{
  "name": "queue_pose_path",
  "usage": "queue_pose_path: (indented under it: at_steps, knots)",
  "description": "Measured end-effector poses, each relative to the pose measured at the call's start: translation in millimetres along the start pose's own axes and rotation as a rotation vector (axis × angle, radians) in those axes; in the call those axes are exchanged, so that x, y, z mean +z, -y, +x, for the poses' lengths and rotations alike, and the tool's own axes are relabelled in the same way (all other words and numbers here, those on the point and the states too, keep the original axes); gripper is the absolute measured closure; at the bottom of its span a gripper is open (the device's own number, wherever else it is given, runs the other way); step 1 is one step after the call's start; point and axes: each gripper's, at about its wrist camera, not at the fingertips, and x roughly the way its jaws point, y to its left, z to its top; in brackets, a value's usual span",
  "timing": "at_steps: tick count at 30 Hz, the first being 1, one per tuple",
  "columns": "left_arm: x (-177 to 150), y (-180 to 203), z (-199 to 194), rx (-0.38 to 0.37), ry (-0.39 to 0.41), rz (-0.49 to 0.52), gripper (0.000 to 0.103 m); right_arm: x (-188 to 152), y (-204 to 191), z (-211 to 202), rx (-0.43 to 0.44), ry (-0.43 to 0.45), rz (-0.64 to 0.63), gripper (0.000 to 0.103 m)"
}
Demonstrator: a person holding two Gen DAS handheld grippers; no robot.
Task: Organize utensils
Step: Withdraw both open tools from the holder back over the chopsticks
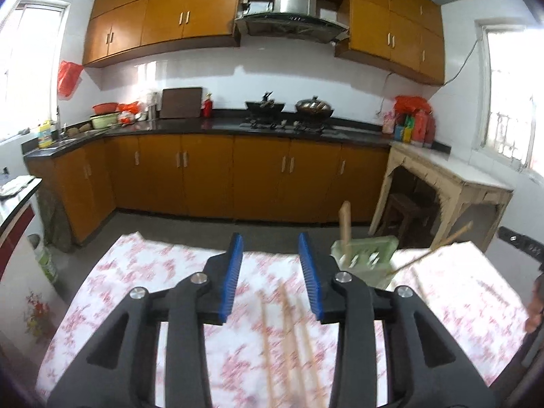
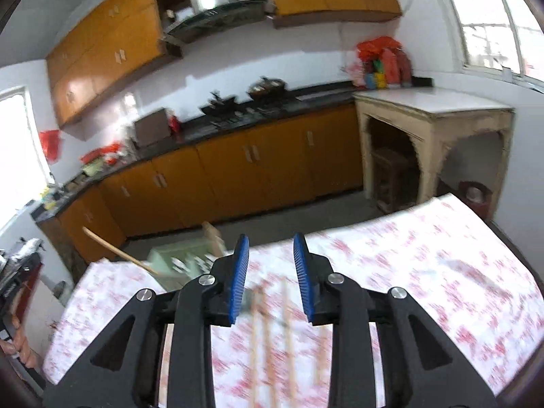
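The green utensil holder (image 1: 365, 258) at one o'clock already holds a wooden handle (image 1: 345, 222); several chopsticks (image 1: 289, 333), blurred, lie loose on the bench (image 1: 136, 272). Left gripper (image 1: 271, 275) and right gripper (image 2: 271, 277) jaws both wide, empty.

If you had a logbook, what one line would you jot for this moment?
left gripper: open, empty | right gripper: open, empty | chopsticks: loose on floral tablecloth | green holder: holds wooden utensils | blurred

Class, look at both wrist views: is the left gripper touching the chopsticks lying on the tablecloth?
Apart. The left wrist view shows the left gripper open, the chopsticks lying loose on the tablecloth between its fingers, cloth showing either side.
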Motion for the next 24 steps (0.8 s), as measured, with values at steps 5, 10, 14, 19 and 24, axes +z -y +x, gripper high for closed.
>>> queue_pose_path:
  at_steps: [5,10,14,19,24]
  knots:
    - [-42,-21,10,0.008,-0.089,-0.026,0.066,-50,39,34,-0.081,-0.134,0.034,0.074]
    - [-81,-38,29,0.022,-0.175,-0.078,0.064,-102,52,72,-0.099,-0.255,0.044,0.074]
    - [-108,-41,43,0.024,-0.24,-0.085,0.061,-130,48,95,-0.086,-0.316,0.034,0.074]
    - [-131,-38,59,0.027,-0.305,-0.086,0.061,-145,40,119,-0.103,-0.367,0.008,0.075]
    - [-143,-33,68,0.021,-0.345,-0.079,0.061,-155,31,127,-0.149,-0.379,-0.058,0.077]
